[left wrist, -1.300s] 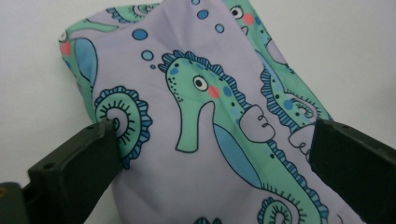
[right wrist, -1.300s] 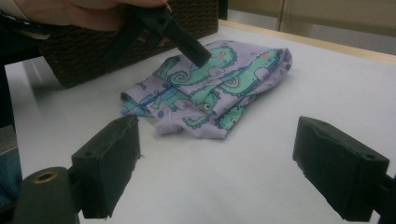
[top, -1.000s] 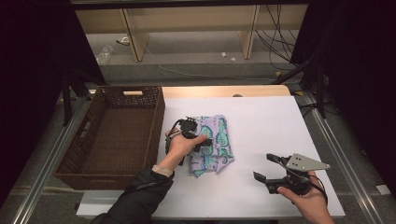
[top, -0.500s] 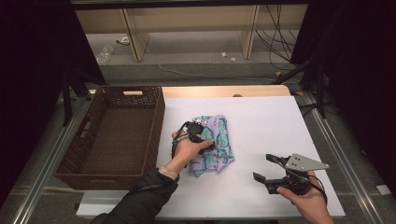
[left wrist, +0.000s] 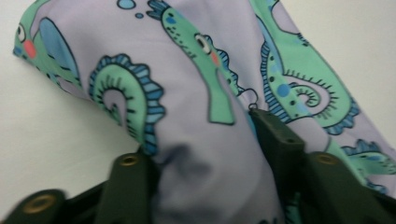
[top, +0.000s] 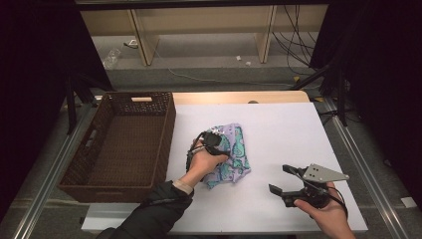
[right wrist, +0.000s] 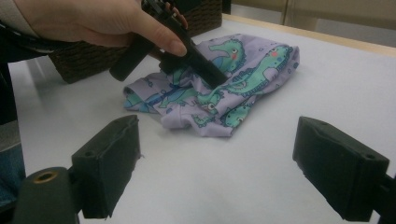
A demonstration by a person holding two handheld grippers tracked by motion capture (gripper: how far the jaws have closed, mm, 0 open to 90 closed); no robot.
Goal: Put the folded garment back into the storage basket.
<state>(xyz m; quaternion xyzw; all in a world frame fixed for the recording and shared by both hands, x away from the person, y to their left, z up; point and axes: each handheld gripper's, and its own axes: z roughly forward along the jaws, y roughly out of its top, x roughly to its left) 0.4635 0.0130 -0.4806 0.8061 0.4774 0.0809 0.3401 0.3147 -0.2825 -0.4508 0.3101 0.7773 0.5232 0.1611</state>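
Bunched up way tighter than a second ago, that seahorse-print cloth (top: pixel 231 154), now sitting crumpled around the middle of the white table (top: pixel 298 134), just right of the brown basket (top: pixel 124 144). Been closing over the last moment, the left gripper (top: pixel 215 144), and now pinching a fold of the purple fabric between both jaws, pads pressing into it on either side in the left gripper view. Resting near the front right corner, well apart from the cloth, the right gripper (top: pixel 281 180), jaws spread wide with nothing between them but bare tabletop.
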